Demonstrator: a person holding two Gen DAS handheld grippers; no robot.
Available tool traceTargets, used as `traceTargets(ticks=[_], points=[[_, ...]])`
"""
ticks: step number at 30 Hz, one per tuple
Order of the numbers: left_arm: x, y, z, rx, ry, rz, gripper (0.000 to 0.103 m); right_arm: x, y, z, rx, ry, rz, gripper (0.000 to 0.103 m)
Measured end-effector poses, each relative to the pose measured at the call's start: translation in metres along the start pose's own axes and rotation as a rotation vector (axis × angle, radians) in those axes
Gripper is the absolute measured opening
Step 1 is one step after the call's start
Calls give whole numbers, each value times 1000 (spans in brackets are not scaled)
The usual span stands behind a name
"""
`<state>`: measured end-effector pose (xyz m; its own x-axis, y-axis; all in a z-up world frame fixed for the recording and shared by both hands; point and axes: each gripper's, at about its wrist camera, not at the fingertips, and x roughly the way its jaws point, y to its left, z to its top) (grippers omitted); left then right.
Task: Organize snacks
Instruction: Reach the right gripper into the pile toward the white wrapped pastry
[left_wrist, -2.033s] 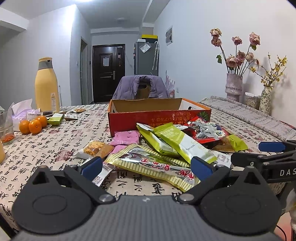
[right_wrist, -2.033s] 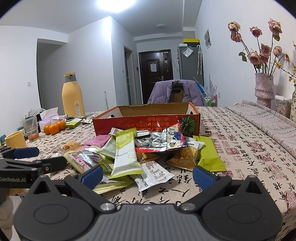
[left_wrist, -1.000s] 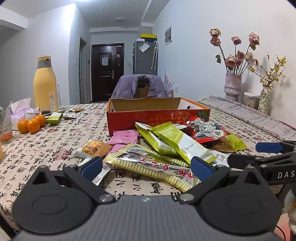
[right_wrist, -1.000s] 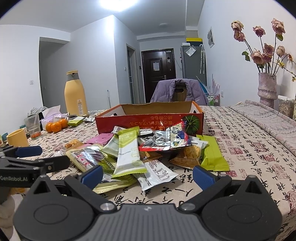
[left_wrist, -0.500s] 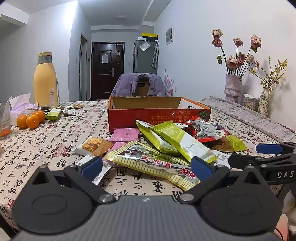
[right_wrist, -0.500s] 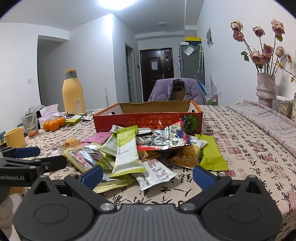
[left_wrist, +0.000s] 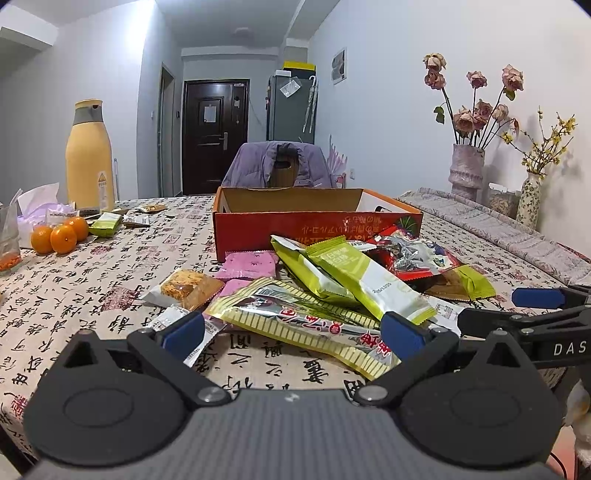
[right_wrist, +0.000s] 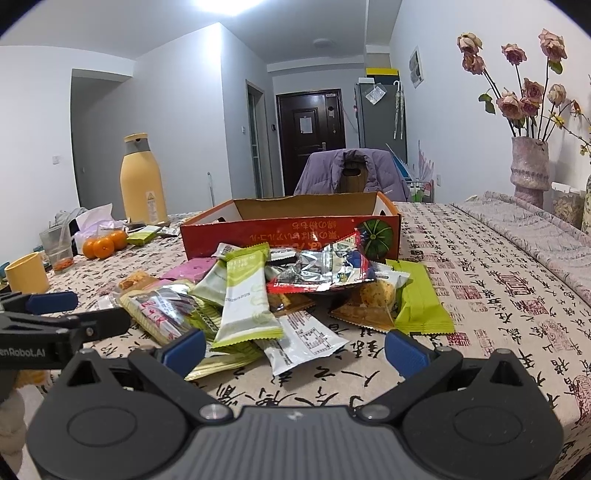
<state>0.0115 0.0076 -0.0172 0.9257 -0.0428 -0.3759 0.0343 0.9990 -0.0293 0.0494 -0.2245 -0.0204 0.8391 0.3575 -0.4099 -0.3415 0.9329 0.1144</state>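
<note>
A pile of snack packets (left_wrist: 332, 280) lies on the patterned tablecloth in front of a red open cardboard box (left_wrist: 314, 225). The pile holds green bars, a long yellow-striped packet (left_wrist: 303, 325), pink packets (left_wrist: 251, 264), a red and silver bag (left_wrist: 413, 254) and clear-wrapped biscuits. The pile (right_wrist: 280, 291) and the box (right_wrist: 295, 232) also show in the right wrist view. My left gripper (left_wrist: 291, 332) is open and empty just short of the striped packet. My right gripper (right_wrist: 293, 350) is open and empty just short of the pile. Each gripper shows at the edge of the other's view.
A tall yellow bottle (left_wrist: 88, 173), oranges (left_wrist: 59, 236), tissue and small packets stand at the far left. A yellow cup (right_wrist: 26, 273) sits left. Vases with dried flowers (left_wrist: 467, 166) stand at the right. A chair with a purple jacket (left_wrist: 277, 166) is behind the box.
Both views have shifted slightly, with small hand motion. Both grippers stay open and no packet has moved.
</note>
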Motion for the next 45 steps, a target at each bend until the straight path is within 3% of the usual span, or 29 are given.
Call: traceTargets(ticks=[7, 14, 21, 22, 24, 30, 37, 39, 45], points=[[7, 3, 5, -10, 5, 22, 103, 9, 0, 0, -38, 15, -19, 102], [14, 8, 7, -22, 17, 37, 103, 32, 1, -1, -121, 81, -33, 89], [16, 11, 6, -24, 27, 50, 103, 59, 7, 10, -209, 126, -7, 86], [16, 12, 6, -27, 29, 52, 103, 63, 8, 11, -215, 134, -3, 84], [17, 13, 6, -30, 31, 54, 103, 70, 7, 13, -215, 155, 3, 71], [19, 16, 6, -36, 40, 57, 103, 79, 0, 13, -192, 174, 45, 67], [22, 17, 5, -45, 61, 53, 103, 72, 1, 11, -183, 163, 77, 50], [21, 18, 5, -44, 58, 55, 103, 67, 2, 10, -183, 153, 75, 40], [18, 18, 6, -48, 60, 59, 103, 54, -6, 9, -135, 130, 44, 39]])
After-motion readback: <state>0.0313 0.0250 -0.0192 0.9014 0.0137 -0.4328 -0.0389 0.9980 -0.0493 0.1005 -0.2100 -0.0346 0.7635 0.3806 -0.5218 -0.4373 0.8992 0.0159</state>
